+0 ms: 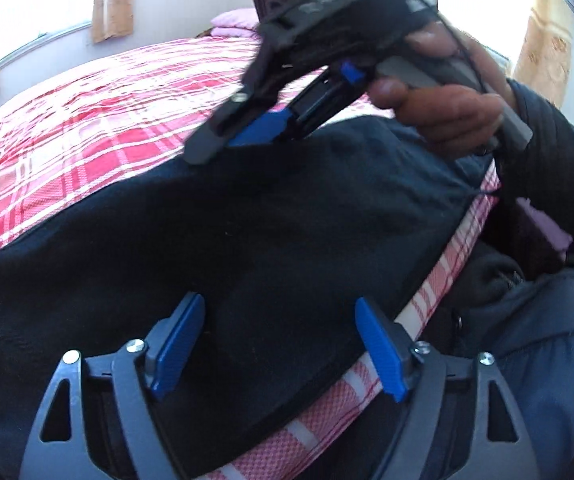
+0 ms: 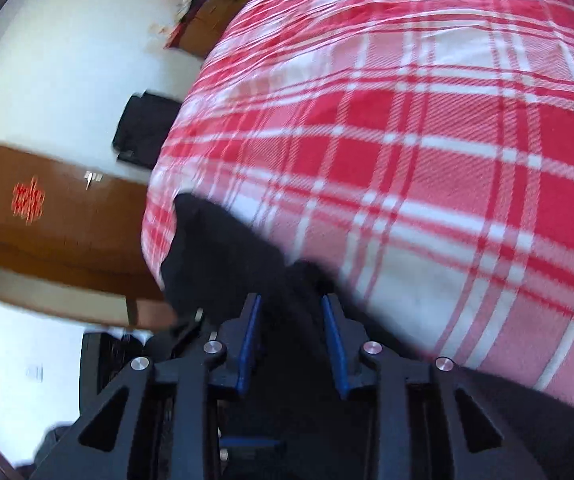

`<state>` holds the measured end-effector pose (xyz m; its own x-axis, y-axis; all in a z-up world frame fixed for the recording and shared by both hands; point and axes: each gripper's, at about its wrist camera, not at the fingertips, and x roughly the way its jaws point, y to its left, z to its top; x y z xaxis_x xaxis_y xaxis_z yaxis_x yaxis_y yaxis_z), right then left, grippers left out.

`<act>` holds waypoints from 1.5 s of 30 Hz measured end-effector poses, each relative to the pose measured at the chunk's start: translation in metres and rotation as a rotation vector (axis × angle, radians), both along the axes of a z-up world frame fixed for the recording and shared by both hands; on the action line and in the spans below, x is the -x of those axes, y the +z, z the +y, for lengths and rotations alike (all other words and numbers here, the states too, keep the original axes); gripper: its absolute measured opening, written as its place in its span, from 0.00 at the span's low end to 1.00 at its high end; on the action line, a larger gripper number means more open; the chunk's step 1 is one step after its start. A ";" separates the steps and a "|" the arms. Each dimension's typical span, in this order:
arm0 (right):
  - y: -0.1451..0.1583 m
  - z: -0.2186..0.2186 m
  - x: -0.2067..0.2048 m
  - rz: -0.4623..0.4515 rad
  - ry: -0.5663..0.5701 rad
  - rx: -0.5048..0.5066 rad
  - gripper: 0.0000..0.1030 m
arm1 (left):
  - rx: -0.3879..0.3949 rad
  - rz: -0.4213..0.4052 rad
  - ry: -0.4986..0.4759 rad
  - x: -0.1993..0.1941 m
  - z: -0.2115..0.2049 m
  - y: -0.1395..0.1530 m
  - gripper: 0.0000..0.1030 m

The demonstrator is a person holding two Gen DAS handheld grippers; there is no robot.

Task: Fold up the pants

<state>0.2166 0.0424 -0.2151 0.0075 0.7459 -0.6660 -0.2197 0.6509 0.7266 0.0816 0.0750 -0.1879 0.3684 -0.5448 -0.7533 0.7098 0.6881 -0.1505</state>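
Fingers of the left gripper (image 1: 279,348) stand wide apart above the dark pants (image 1: 247,220), which lie on the red plaid bed (image 1: 67,120); right gripper (image 2: 291,340) fingers close around a fold of pants, contact unclear.

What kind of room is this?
Most likely a bedroom in a home: a bed with a red-and-white plaid bedspread, pink pillows at its far end, and curtained windows.

black pants (image 2: 223,256) between jaws on plaid bedspread (image 2: 447,160).
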 end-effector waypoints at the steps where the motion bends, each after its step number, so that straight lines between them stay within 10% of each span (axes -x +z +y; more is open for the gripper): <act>1: 0.001 0.003 0.005 -0.006 0.026 0.005 0.32 | 0.003 0.006 -0.005 0.000 0.001 0.000 0.77; 8: -0.005 0.019 0.009 -0.022 0.070 0.074 0.32 | 0.012 0.013 -0.011 -0.001 0.003 -0.001 0.77; 16: -0.047 0.008 -0.030 0.213 -0.080 -0.155 0.33 | 0.020 0.015 -0.012 -0.001 0.005 -0.001 0.77; 23: -0.033 0.003 -0.039 0.146 -0.181 -0.320 0.35 | 0.021 0.011 -0.011 -0.001 0.005 -0.001 0.77; 36: -0.040 -0.015 -0.043 0.151 -0.220 -0.245 0.34 | 0.005 -0.009 -0.021 0.002 -0.002 -0.002 0.80; 45: 0.014 -0.103 0.013 -0.017 -0.271 -0.077 0.41 | 0.017 0.015 -0.031 -0.001 0.006 0.006 0.81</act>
<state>0.2039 -0.0607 -0.2014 0.2239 0.7636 -0.6057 -0.0579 0.6308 0.7738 0.0822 0.0813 -0.1818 0.3396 -0.5687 -0.7491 0.7286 0.6628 -0.1729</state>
